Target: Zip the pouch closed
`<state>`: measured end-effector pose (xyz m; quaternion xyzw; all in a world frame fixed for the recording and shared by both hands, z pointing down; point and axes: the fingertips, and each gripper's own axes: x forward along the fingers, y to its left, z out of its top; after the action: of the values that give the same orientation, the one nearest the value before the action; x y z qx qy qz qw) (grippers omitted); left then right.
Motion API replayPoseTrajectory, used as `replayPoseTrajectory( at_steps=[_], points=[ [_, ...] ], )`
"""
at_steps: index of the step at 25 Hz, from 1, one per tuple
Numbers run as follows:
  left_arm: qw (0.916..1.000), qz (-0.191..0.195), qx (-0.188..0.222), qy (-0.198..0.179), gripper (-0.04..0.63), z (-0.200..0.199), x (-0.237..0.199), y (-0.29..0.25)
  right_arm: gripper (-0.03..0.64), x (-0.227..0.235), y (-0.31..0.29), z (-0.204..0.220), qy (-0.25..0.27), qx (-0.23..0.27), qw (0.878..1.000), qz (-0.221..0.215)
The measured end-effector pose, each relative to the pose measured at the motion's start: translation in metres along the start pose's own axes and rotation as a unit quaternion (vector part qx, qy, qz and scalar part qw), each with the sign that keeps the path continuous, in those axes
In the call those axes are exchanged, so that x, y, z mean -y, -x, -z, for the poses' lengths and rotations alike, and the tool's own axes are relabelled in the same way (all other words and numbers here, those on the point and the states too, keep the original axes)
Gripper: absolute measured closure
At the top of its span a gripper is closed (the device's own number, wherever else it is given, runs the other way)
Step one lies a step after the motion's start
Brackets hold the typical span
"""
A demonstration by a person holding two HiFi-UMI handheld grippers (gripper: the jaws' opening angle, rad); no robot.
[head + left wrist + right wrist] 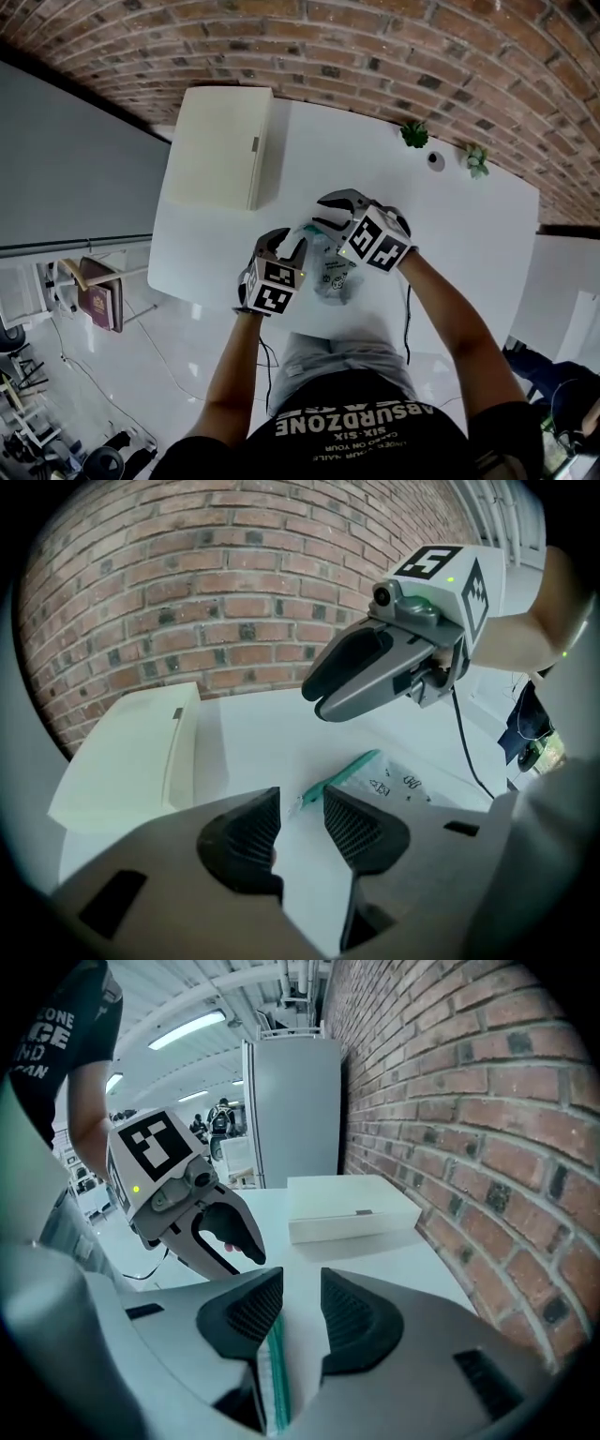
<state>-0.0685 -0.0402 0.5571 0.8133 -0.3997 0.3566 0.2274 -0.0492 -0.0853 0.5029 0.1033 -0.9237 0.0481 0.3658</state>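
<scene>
Step in hand: the approach, nothing gripped yet. The pouch (333, 275) lies flat on the white worktop (469, 216), between your two tools, teal zip strip (345, 771) showing.

Left hand-held gripper (300, 803): jaws apart, empty, with the zip's end just beyond them at 12 o'clock.

Right hand-held gripper (302, 1283): jaws a narrow gap apart, the teal strip running under that gap, pads not pressing on it.

Next, by my reading: pinch the pouch end with the left, then find the slider with the right. I cannot make out the slider in any view, so look for it before closing.

Around: cream box (220, 145) at 10 o'clock from the pouch, two small plants (414, 134) and a round object (436, 160) at 1 to 2 o'clock, all well apart. Only the right tool's cable (464, 747) trails near the pouch.
</scene>
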Motion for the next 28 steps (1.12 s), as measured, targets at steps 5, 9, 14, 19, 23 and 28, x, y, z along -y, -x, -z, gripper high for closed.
replayPoseTrajectory(
  at_steps=[5,9,14,19,23,28],
  points=[
    [0.9996,0.009,-0.028,-0.004,0.457,0.015,0.001,-0.020,0.496,-0.001,-0.016,0.010,-0.004,-0.015,1.000,-0.017],
    [0.9988,0.012,-0.045,-0.010,0.457,0.024,-0.003,-0.032,0.497,0.000,-0.025,0.017,-0.007,-0.022,0.999,-0.022],
    [0.9982,0.006,-0.058,-0.015,0.486,0.030,-0.006,-0.042,0.497,0.001,-0.036,0.024,-0.009,-0.030,0.999,-0.032],
    [0.9973,-0.004,-0.069,-0.026,0.566,0.035,-0.007,-0.046,0.497,-0.001,-0.047,0.027,-0.016,-0.037,0.998,-0.054],
    [0.9959,-0.010,-0.074,-0.050,0.577,0.037,-0.004,-0.047,0.497,-0.011,-0.058,0.032,-0.003,-0.050,0.995,-0.084],
    [0.9939,-0.015,-0.080,-0.074,0.580,0.044,0.000,-0.048,0.497,-0.024,-0.074,0.035,0.011,-0.070,0.990,-0.123]
  ],
)
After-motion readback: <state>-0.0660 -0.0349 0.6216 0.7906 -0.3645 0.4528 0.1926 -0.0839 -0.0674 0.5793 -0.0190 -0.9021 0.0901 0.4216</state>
